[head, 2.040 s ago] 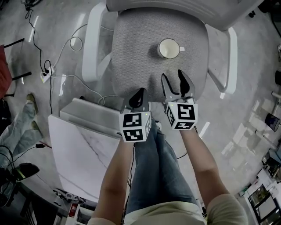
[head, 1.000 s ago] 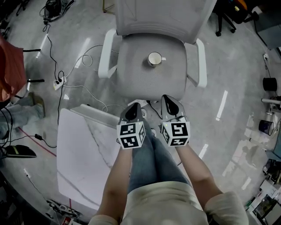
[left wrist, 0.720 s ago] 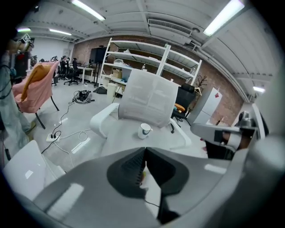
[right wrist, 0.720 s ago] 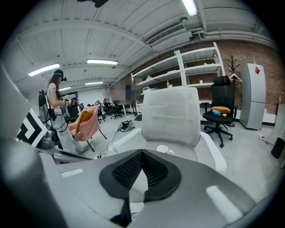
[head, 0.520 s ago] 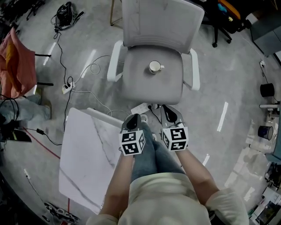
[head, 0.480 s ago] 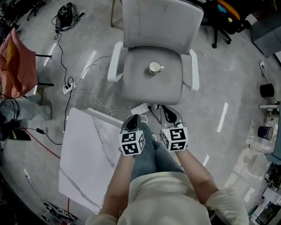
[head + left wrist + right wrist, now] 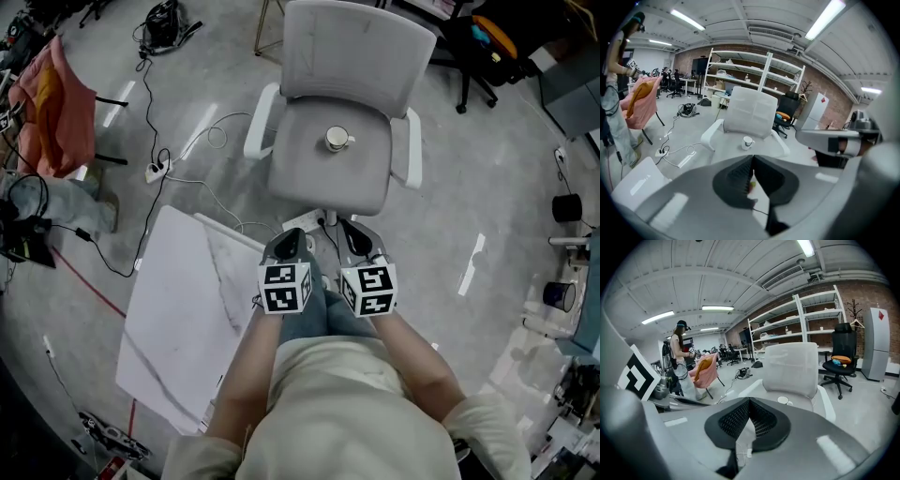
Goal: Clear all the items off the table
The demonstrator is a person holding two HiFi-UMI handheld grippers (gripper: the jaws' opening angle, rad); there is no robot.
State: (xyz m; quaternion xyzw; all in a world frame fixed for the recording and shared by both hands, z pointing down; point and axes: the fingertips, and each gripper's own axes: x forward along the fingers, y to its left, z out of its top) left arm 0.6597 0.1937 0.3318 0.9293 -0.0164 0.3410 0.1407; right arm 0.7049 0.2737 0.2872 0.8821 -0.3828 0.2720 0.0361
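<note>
A white mug (image 7: 337, 139) stands on the seat of a grey office chair (image 7: 330, 178). The white marble table (image 7: 178, 319) at lower left has a bare top. Both grippers hang side by side over the person's legs, short of the chair. My left gripper (image 7: 289, 246) is shut and holds nothing; my right gripper (image 7: 362, 244) is shut and empty too. In the left gripper view the mug (image 7: 747, 142) shows just above the closed left gripper (image 7: 752, 160). In the right gripper view the mug (image 7: 783, 401) lies to the right of the closed right gripper (image 7: 749, 402).
A power strip (image 7: 155, 172) and cables trail over the floor left of the chair. A pink cloth (image 7: 58, 103) hangs on a stand at far left, where a person (image 7: 614, 93) stands. A black chair (image 7: 483, 42) and shelving (image 7: 754, 70) are behind.
The right gripper's jaws, open two seconds ago, have closed. Both grippers have drawn back from the chair, and the chair and mug now look smaller and farther off.
</note>
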